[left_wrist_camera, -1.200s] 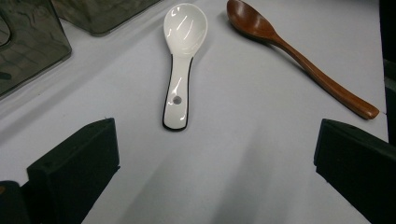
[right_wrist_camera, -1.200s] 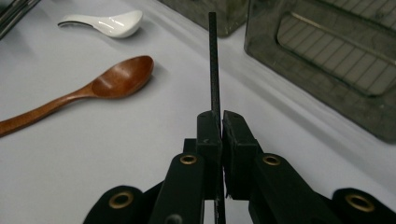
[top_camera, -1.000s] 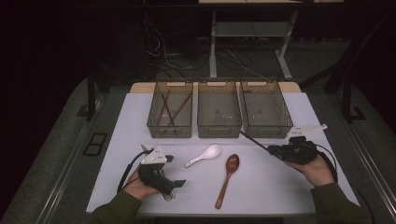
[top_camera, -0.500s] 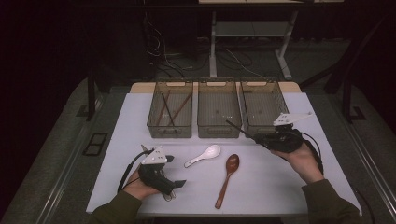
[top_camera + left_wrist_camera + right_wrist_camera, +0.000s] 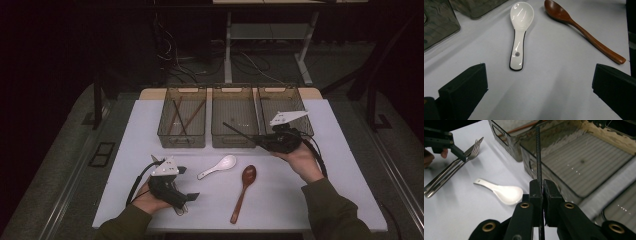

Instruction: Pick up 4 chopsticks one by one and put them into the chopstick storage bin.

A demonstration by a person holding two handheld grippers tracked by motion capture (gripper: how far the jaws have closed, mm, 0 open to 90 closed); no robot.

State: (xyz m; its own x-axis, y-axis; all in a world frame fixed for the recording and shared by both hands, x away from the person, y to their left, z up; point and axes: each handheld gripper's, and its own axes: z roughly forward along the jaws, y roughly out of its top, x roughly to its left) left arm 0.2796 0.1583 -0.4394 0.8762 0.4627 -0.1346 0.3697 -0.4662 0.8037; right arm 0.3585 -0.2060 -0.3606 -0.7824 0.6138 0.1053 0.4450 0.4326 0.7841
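Observation:
My right gripper (image 5: 261,140) is shut on a thin black chopstick (image 5: 239,131) that points left over the front of the middle bin (image 5: 232,141). In the right gripper view the chopstick (image 5: 538,157) runs up from the closed jaws (image 5: 542,185) toward the left bin's corner. My left gripper (image 5: 187,183) rests open on the table at the front left, its jaws (image 5: 539,75) wide apart with nothing between them. Ahead of it lie a white ceramic spoon (image 5: 520,35) and a brown wooden spoon (image 5: 584,32).
Three clear bins stand in a row at the back; the left bin (image 5: 182,140) holds chopsticks, and the right bin (image 5: 287,102) looks bare. Metal forks (image 5: 451,170) lie on the table by the left gripper. The white mat (image 5: 345,170) has open space at right.
My right gripper has carried the black chopstick leftward and up toward the middle bin. The left hand and the spoons have stayed put.

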